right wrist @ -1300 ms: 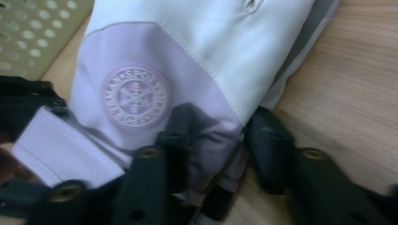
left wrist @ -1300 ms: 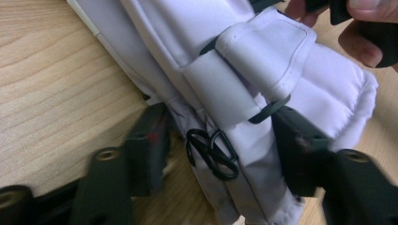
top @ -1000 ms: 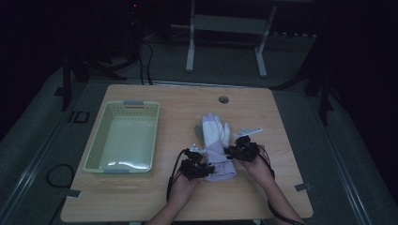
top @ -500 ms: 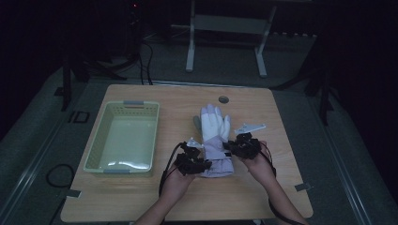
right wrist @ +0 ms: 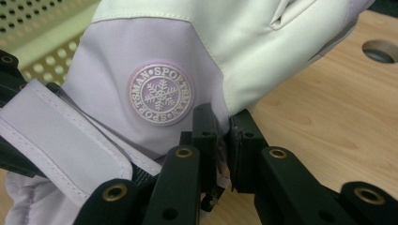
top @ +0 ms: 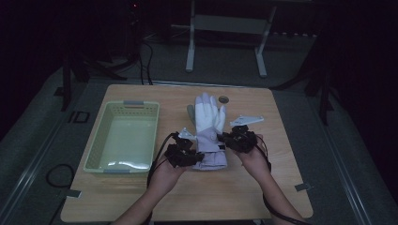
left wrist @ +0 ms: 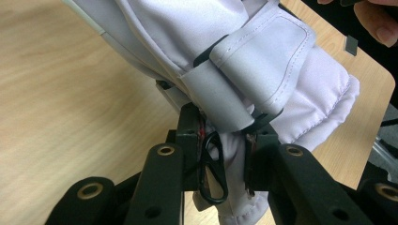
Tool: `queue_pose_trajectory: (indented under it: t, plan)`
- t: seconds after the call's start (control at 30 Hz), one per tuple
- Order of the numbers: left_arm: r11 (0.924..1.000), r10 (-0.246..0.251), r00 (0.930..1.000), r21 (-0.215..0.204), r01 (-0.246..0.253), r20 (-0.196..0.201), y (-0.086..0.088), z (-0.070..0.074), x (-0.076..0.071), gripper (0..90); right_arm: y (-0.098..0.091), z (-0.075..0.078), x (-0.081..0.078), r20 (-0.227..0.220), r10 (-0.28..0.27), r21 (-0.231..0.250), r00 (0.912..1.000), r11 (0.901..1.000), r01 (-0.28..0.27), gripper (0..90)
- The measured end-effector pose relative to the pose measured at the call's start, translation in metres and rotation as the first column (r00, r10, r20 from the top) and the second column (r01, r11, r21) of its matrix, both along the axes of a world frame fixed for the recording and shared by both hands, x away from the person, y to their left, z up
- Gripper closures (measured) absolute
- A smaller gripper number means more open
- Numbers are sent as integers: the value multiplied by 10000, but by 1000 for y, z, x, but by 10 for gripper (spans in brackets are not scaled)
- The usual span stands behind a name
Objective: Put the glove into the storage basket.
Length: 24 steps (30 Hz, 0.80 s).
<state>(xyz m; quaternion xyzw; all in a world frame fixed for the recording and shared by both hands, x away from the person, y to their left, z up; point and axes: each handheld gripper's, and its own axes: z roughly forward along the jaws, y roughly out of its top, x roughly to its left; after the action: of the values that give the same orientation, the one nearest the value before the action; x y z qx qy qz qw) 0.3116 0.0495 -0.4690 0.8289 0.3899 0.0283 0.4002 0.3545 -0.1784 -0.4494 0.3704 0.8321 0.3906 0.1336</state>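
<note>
Dark floor and a metal stand (top: 225, 33) surround my wooden bench (top: 141, 197), which is lit from above. On it lies a white and lilac glove (top: 209, 129), fingers pointing away from me, cuff toward me, near the middle and just right of a pale green basket (top: 96, 152). My left tongs (top: 184, 152) sit at the cuff's left edge; in the left gripper view (left wrist: 224, 150) they are clamped on a fold of the glove's fabric beside its wrist strap (left wrist: 244, 70), with a small black ring (left wrist: 213, 173) hanging between the jaws. My right tongs (top: 239, 139) sit at the glove's right edge; in the right gripper view (right wrist: 224, 136) their jaws are pinched together on the glove's hem, just below a round snowflake badge (right wrist: 160, 93). A round hole (top: 224, 99) in the bench lies beyond the glove's fingertips.
</note>
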Motion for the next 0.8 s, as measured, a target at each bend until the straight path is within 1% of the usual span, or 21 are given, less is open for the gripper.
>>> queue_pose_trajectory:
  t: [0.03,0.07,0.1,0.13,0.23,0.27,0.3,0.33,0.37,0.43,0.5,0.53,0.57,0.6,0.63,0.67,0.73,0.77,0.8]
  plan:
    - [10000,-54,10000,61,54,25,4,4,2,733,4,4,1,125,-33,22,9999,10000,32,828]
    - [10000,-54,10000,61,54,25,4,4,2,733,4,4,1,125,-33,22,9999,10000,32,828]
    - [10000,-53,10000,62,52,23,9,7,3,734,9,7,1,200,-36,45,9998,10000,35,828]
    - [10000,-53,10000,62,52,23,9,7,3,734,9,7,1,200,-36,45,9998,10000,35,828]
    - [9998,-135,9999,137,134,76,19,14,4,734,17,12,2,213,-1,225,9998,9997,-3,827]
    - [9998,-135,9999,137,134,76,19,14,4,734,17,12,2,213,-1,225,9998,9997,-3,827]
    - [9998,-147,9999,154,146,77,24,16,3,734,21,14,3,147,50,295,9999,9996,-54,828]
    - [9998,-147,9999,154,146,77,24,16,3,734,21,14,3,147,50,295,9999,9996,-54,828]
    - [9998,-145,9999,145,144,69,29,19,3,733,26,16,3,176,103,325,9998,9994,-109,828]
    - [9997,-127,9999,190,125,85,33,21,3,734,28,17,2,196,99,332,9998,9994,-106,828]
    - [9996,-64,10000,265,63,57,42,26,3,734,37,21,3,243,137,393,9996,9991,-146,828]
    - [9996,-64,10000,265,63,57,42,26,3,734,37,21,3,243,137,393,9996,9991,-146,828]
    - [9994,-26,10000,349,23,74,48,30,3,734,45,24,3,249,189,398,9995,9990,-199,828]
    - [9994,-26,10000,349,23,74,48,30,3,734,45,24,3,249,189,398,9995,9990,-199,828]
    - [9991,14,9999,429,-19,107,56,35,2,734,54,28,4,294,238,394,9993,9989,-250,828]
    - [9991,14,9999,429,-19,107,56,35,2,734,54,28,4,294,238,394,9993,9989,-250,828]
    - [9990,121,9999,436,-125,102,69,40,2,734,63,32,5,334,317,382,9989,9987,-330,828]
    - [9990,121,9999,436,-125,102,69,40,2,734,63,32,5,334,317,382,9989,9987,-330,828]
    - [9985,228,9997,491,-233,118,80,44,2,734,77,36,6,381,412,429,9984,9982,-428,828]
